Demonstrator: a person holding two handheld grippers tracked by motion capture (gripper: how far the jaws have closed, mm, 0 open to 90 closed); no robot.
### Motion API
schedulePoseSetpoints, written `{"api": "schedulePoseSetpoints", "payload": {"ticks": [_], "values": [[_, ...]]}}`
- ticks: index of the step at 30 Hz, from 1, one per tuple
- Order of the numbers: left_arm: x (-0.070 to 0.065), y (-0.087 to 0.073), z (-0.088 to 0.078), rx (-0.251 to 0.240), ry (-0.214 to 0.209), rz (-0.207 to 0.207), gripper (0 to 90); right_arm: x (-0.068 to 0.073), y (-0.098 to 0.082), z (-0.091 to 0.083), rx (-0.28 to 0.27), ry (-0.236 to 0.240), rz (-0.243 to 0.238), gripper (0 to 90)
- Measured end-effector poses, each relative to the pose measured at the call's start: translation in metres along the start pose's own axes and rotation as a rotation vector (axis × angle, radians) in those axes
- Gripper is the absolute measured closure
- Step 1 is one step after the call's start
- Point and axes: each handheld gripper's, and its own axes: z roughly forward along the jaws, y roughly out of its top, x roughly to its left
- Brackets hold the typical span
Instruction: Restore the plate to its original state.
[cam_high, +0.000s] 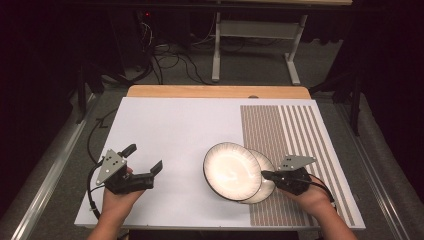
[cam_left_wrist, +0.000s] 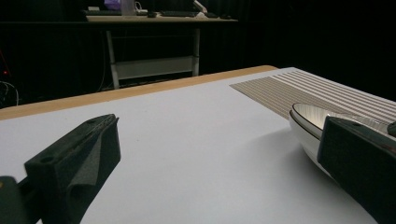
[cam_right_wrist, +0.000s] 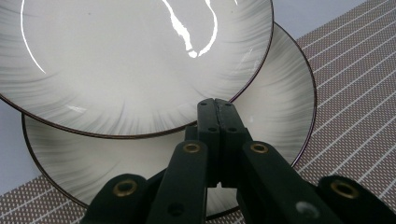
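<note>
From above, the left gripper (cam_high: 145, 159) has its fingers wide apart and holds nothing; two stacked plates (cam_high: 235, 171) sit right of the middle on the white surface (cam_high: 170, 130), and the right gripper (cam_high: 265, 175) touches their rim, fingers closed; the left gripper view shows the plates (cam_left_wrist: 308, 123) far right of its spread fingers (cam_left_wrist: 79, 158); the right gripper view shows the fingers (cam_right_wrist: 217, 126) pressed together, over the lower plate (cam_right_wrist: 275, 107), at the rim of the upper plate (cam_right_wrist: 130, 60).

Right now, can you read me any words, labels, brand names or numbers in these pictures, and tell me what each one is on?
None can be read: the two plates, the striped mat, the white table top and both grippers carry no lettering.
Items on the far desk: too small and blurred to read.
</note>
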Motion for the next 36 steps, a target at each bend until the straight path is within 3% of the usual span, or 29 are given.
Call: {"api": "schedulePoseSetpoints", "payload": {"ticks": [36], "values": [[-0.0017,0.0013,-0.0031,-0.036,-0.001,0.015,0.1,0.0003,-0.0003,-0.0001,0.002,0.001,0.002,90.0]]}}
